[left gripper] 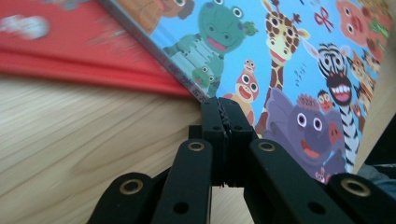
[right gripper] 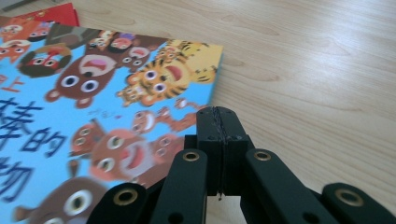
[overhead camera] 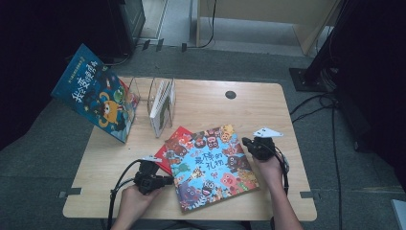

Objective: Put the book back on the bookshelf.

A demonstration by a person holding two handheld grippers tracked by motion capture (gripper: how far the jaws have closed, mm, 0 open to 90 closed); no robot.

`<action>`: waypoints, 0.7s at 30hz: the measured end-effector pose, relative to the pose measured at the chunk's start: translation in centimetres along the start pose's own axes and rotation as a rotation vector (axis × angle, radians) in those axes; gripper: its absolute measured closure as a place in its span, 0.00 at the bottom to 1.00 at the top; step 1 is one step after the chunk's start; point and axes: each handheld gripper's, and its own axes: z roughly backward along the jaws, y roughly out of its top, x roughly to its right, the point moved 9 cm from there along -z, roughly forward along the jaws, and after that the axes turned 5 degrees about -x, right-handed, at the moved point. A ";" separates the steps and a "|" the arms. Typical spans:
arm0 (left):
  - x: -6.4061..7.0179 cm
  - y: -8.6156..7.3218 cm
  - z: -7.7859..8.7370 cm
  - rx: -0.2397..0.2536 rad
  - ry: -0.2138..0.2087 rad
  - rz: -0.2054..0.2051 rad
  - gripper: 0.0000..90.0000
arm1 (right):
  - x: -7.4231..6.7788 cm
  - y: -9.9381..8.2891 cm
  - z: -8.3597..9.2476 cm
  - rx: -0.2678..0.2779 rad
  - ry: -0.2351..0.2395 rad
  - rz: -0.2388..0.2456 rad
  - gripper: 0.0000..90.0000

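A picture book with cartoon animals on a blue cover (overhead camera: 213,165) lies flat in the middle of the table, overlapping a red book (overhead camera: 173,142). My left gripper (overhead camera: 170,180) is at the animal book's left edge, jaws shut with nothing between them. In the left gripper view its tips (left gripper: 225,105) sit right at the edge of the animal book (left gripper: 280,70), beside the red book (left gripper: 70,51). My right gripper (overhead camera: 245,142) is at the book's right edge, also shut and empty. In the right gripper view its tips (right gripper: 217,114) hover by the edge of the cover (right gripper: 93,116).
A blue picture book (overhead camera: 95,93) leans tilted at the table's back left. Beside it a clear holder (overhead camera: 160,103) keeps a thin book upright. A dark round hole (overhead camera: 231,95) marks the back of the wooden table (overhead camera: 268,115). Cables trail on the floor to the right.
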 end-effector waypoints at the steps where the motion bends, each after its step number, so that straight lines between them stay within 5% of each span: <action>1: 0.0 0.0 0.0 0.000 0.000 0.000 1.00 | -0.1 -0.2 0.2 0.001 0.001 -0.001 1.00; 9: 2.4 1.8 -2.2 -0.011 -0.048 -0.069 0.98 | 0.0 -2.0 1.4 -0.014 -0.014 -0.016 0.99; 21: -1.2 4.7 0.6 0.020 -0.012 -0.052 0.84 | 0.1 -5.7 4.4 -0.030 -0.045 -0.057 0.99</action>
